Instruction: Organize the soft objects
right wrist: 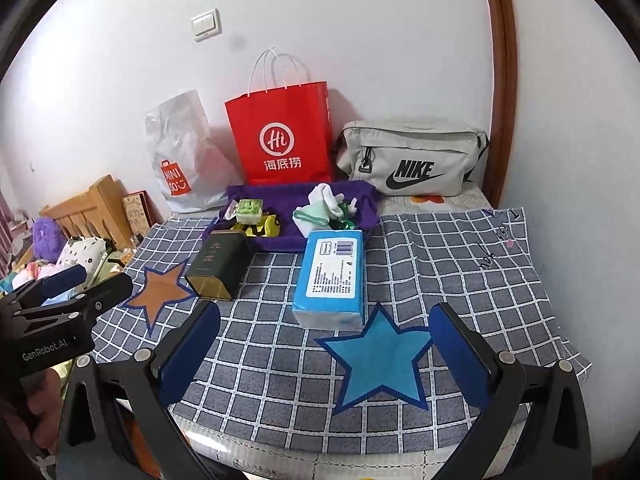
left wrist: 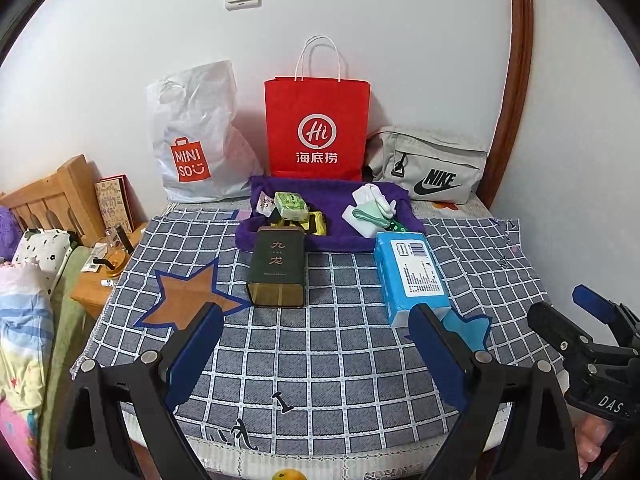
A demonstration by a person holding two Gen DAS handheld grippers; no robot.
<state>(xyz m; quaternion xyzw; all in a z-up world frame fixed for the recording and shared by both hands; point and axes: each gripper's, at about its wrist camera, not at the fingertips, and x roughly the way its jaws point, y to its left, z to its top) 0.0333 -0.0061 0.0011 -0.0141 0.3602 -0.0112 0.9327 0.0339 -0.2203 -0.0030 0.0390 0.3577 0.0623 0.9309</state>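
A blue tissue pack [left wrist: 412, 276] [right wrist: 332, 276] lies on the checked cloth beside a dark green tin [left wrist: 276, 266] [right wrist: 218, 266]. Behind them a purple cloth tray [left wrist: 336, 240] [right wrist: 360, 216] holds white socks [left wrist: 372, 196] [right wrist: 326, 196], a mint green soft item [left wrist: 370, 216] [right wrist: 312, 214], a small green pack [left wrist: 291, 205] [right wrist: 250, 211] and yellow items [right wrist: 269, 227]. My left gripper [left wrist: 316, 340] is open and empty, near the table's front edge. My right gripper [right wrist: 324, 340] is open and empty above a blue star [right wrist: 378, 356].
A red paper bag [left wrist: 318, 128] [right wrist: 282, 140], a white Miniso bag [left wrist: 192, 140] [right wrist: 178, 152] and a grey Nike pouch [left wrist: 432, 168] [right wrist: 412, 160] stand against the wall. An orange star [left wrist: 188, 300] [right wrist: 160, 290] marks the cloth. A bed and nightstand [left wrist: 100, 276] lie left.
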